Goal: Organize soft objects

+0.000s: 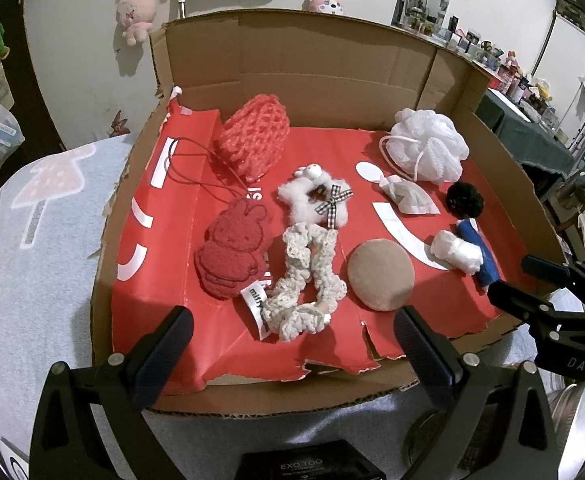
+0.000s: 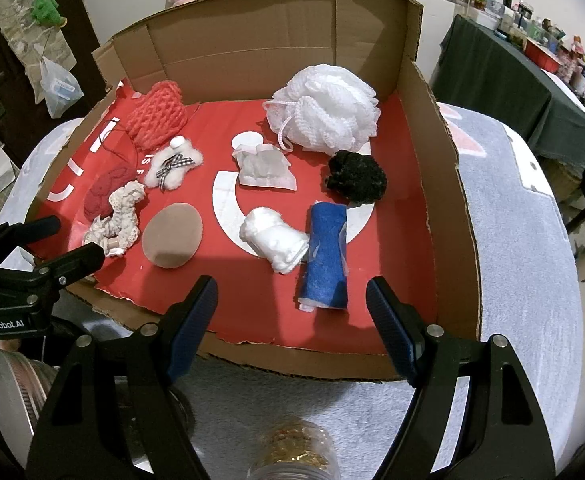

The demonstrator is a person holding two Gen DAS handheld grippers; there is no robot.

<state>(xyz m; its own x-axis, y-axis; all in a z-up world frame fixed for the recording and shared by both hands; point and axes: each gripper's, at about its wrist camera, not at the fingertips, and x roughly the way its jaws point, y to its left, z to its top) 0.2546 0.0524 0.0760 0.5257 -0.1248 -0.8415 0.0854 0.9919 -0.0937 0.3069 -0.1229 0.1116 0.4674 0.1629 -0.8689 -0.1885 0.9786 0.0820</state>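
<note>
Soft things lie spread over the red sheet (image 1: 164, 304) in the cardboard box (image 1: 316, 60). From the left: the red bunny (image 1: 232, 256) and lace scrunchie (image 1: 304, 280) sit just ahead of my left gripper (image 1: 292, 340), jaws apart, empty. The blue roll (image 2: 327, 252), long axis pointing away, lies ahead of my right gripper (image 2: 292, 304), also apart and nearer it.
</note>
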